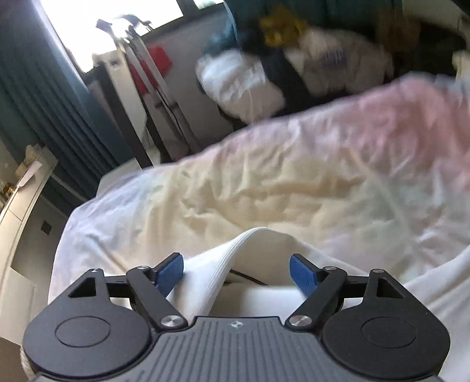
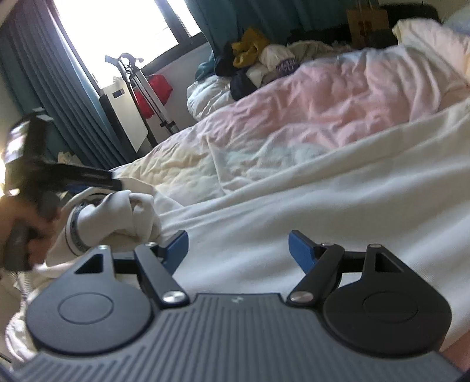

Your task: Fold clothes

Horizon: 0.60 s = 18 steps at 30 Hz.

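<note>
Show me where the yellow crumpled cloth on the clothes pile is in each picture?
Left wrist view: the yellow crumpled cloth is at the top, right of centre, blurred, above the white puffy bundle.
Right wrist view: the yellow crumpled cloth is at the top, near the centre, on the pile beyond the pink and cream bedsheet.
Shared landmark: the red item behind the metal stand under the window, left of the cloth.

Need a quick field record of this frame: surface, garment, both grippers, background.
surface: bed with wrinkled pastel sheet
garment: white ribbed garment, a raised fold of it between the left gripper's fingers
left gripper: open, pads not pressing the fold
right gripper: open, over white cloth, nothing held
background: clothes pile at far end of bed, teal curtain by the window
</note>
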Tool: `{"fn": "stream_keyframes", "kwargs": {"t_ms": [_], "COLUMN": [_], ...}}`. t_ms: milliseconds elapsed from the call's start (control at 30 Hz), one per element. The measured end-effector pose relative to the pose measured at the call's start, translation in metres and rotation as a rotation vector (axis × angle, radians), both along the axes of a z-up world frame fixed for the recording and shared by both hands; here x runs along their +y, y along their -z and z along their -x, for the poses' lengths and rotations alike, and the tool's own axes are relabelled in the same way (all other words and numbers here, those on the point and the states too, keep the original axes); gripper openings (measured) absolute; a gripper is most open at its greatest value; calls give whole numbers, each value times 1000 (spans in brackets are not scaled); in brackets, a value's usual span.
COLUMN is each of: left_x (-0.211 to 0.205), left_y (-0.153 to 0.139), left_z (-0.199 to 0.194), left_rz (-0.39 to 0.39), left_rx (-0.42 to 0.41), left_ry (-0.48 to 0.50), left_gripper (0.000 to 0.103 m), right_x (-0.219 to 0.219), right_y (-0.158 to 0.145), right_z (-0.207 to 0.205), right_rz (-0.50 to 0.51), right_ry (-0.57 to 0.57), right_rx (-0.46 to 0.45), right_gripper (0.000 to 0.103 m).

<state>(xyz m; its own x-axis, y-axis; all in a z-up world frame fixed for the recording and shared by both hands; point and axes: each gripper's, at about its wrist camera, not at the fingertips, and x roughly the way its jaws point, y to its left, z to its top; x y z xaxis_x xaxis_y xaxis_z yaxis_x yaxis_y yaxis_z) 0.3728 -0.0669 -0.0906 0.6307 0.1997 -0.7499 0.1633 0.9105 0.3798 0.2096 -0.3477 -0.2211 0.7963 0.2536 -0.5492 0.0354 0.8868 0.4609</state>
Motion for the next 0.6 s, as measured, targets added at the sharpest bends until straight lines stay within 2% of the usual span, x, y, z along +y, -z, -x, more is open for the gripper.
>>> {"fn": "stream_keyframes", "kwargs": {"t_ms": [133,233,300,333,367,400,433,467,567,600], "left_x": [-22,-29,-31,-32,-32,-32,-32,-34,-35,-33], "left_y": [31,55,63,66,66,66,66,68,60,52], "left_z": [-38,-62,-68,-71,-71,-70,-68,-63,-45,-39], "left_rz": [-178,-210,-227,-235,-227,-218,-208,-262,-306,-299], "left_rx": [115,275,320,341,354,366,378,372,305,270], "left_ry": [45,86,107,117,121,125,128,144,197,200], "left_gripper": [75,74,74,66,49,39,16,5,3,3], "right_x": [-6,-12,-16,-17,-19,-21,-22,-23,-23,-23], "right_y": [8,13,17,19,21,23,25,27,28,28], "right_z": [-6,-8,-10,-10,-11,-12,-13,-14,-15,-14], "right_rz": [-49,-93,-110,-118,-127,-135,-143,-151,-150,-151], "right_ry": [4,11,20,24,28,33,38,43,47,48], "right_rx": [19,30,39,44,49,53,57,62,62,61], "right_gripper": [77,77,77,77,77,78,78,78,78,78]}}
